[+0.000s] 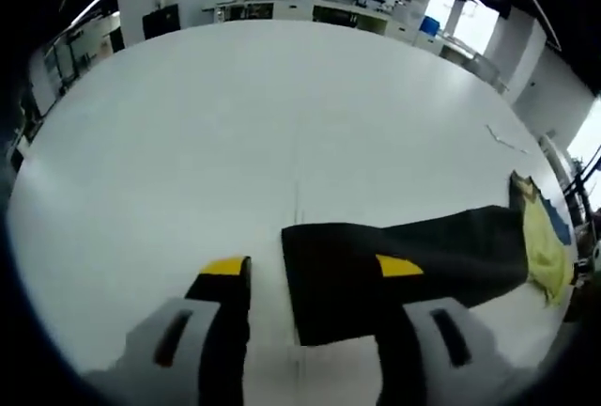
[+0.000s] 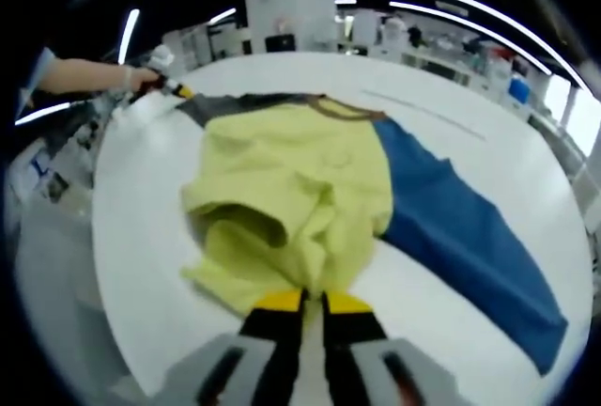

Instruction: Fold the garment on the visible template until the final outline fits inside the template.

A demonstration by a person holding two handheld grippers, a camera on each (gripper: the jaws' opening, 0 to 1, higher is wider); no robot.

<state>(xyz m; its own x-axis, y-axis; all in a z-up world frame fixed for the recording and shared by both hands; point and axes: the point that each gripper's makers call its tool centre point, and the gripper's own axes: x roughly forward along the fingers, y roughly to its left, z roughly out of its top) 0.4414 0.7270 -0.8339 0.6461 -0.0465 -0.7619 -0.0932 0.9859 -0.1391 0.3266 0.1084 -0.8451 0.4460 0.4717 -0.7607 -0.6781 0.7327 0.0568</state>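
Garment (image 2: 300,199): yellow body, blue sleeve (image 2: 470,237), black sleeve (image 1: 404,260), on white table (image 1: 282,124); my right claw (image 2: 313,301) pinches the yellow hem between narrow jaws; my left claw (image 1: 310,270) stands wide, black sleeve end between its jaws.

Garment (image 2: 291,199) is showing a pale yellow body, a blue sleeve (image 2: 470,237), a black sleeve (image 1: 404,256) and a brown collar (image 2: 343,108). Table (image 1: 235,124) is presenting plain white. Both grippers' (image 1: 315,270) (image 2: 313,304) jaws are showing black with yellow tips.
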